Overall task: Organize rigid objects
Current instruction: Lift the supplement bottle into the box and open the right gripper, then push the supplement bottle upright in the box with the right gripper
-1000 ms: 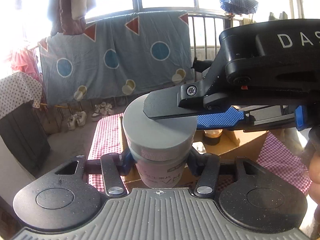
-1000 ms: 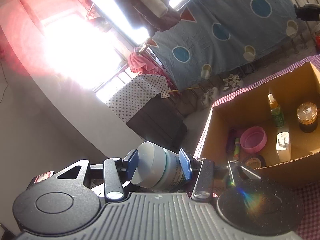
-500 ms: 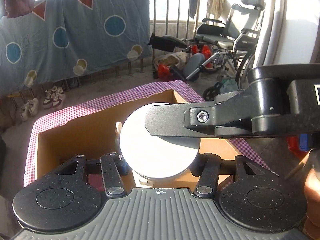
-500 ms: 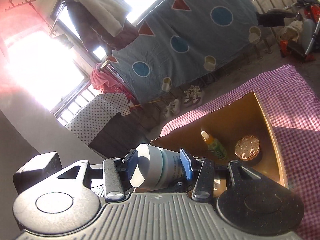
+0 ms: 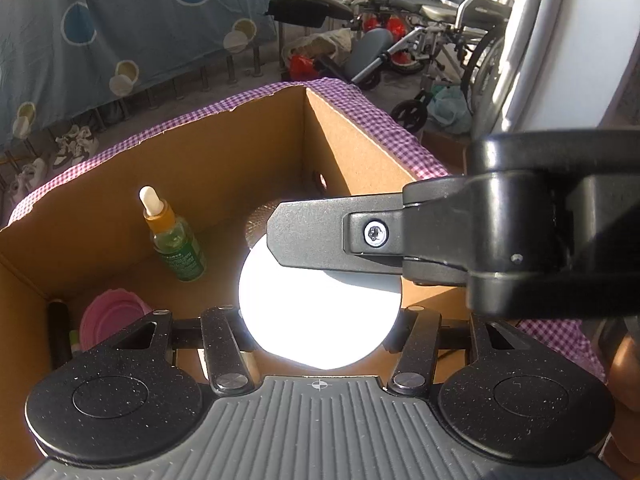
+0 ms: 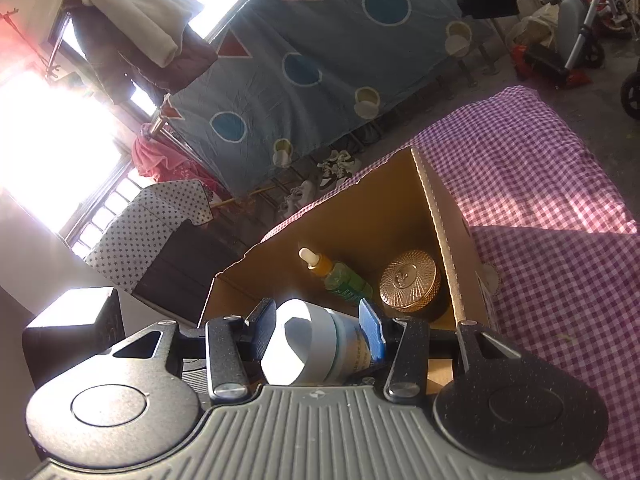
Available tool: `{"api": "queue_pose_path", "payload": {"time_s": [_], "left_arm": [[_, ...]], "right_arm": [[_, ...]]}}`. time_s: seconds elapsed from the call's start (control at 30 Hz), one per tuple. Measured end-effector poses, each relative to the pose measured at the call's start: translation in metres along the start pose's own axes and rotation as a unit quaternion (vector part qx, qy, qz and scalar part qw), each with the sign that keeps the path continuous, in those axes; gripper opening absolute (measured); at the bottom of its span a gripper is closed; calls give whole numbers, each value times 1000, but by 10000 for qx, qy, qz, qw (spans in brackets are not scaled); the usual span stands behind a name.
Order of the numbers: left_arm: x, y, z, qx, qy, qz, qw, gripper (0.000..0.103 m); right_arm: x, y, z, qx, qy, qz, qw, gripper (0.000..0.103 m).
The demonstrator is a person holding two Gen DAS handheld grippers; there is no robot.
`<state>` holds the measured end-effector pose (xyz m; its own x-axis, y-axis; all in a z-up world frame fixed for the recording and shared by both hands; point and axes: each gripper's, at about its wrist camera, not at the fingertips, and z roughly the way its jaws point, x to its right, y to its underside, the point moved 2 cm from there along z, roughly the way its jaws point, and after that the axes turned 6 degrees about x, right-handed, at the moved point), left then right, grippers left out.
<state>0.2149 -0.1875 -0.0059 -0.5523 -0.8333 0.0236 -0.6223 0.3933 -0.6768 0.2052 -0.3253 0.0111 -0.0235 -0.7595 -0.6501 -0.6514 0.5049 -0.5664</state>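
Tongs of both hands, left tongs (image 5: 320, 316) and right tongs (image 6: 318, 334), are clenched on one white-lidded jar (image 6: 316, 344), held above the cardboard box (image 5: 360, 144) near the dropper bottle (image 5: 176, 248); its long axis points lid-up toward the left camera, so lowering goes straight down into the box.

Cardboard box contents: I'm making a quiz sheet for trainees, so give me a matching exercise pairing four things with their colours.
Things:
1. dropper bottle
2. round tin
3. bowl
4. jar held by both grippers

Colours:
A. pink
B. white lid
C. green, white tip
D. bronze, patterned lid

Pairs: 1-C, 2-D, 3-A, 4-B
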Motion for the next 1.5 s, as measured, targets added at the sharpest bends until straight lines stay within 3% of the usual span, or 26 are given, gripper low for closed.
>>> {"api": "queue_pose_path", "payload": {"time_s": [0.17,0.33,0.4,0.47,0.6,0.8,1.03,1.13,1.3,1.4,1.5], "left_arm": [[1,2,8,-128,71,-150,9998,54],[1,5,2,79,152,-145,9997,59],[-1,7,-2,130,90,-235,9996,76],[-2,7,-7,255,45,-294,9992,86],[5,8,-27,603,82,-167,9980,98],[14,6,-45,892,-5,16,9960,99],[-4,10,-85,1178,-184,-219,9926,99],[-22,20,-109,1317,-311,-437,9898,101],[-51,44,-139,1562,-691,-668,9830,102],[-69,58,-150,1637,-886,-832,9790,102],[-90,70,-157,1657,-1020,-1059,9752,102]], "right_arm": [[8,0,-4,78,63,45,9999,50],[16,1,-14,224,52,162,9996,50],[19,2,-22,354,-11,271,9990,50],[19,3,-30,475,-47,343,9983,50],[18,9,-55,791,-98,471,9957,50],[13,17,-83,1034,-114,557,9930,50],[-13,13,-104,1102,26,3,9939,50],[-29,9,-100,866,77,-413,9954,56],[-64,7,-67,2,94,-1277,9918,57],[-87,11,-38,-532,206,-1937,9794,56],[-105,16,0,-1171,335,-2539,9595,56]]}}
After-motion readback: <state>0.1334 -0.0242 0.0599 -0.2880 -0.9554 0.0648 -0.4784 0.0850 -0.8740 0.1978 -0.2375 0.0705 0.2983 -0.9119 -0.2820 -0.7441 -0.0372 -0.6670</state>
